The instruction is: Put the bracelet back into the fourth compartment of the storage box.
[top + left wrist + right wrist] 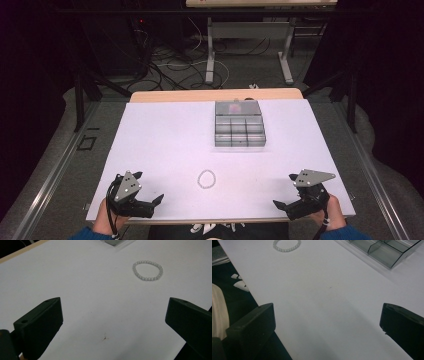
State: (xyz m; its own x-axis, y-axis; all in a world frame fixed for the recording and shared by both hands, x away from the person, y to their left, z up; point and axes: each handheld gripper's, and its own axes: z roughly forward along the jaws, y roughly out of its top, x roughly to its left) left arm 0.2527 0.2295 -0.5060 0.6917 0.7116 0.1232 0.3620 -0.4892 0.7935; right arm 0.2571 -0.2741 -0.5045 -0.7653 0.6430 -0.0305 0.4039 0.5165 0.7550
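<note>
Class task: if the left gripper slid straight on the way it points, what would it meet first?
Probably bare white tabletop; the left gripper, jaws open, aims left of the ring-shaped white bead bracelet, though depth is hard to judge.

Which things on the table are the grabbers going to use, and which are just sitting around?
For the job:
- bead bracelet
- compartment box
- left gripper, open
- right gripper, open

Just lying about:
- cables on the floor
- table legs behind
</note>
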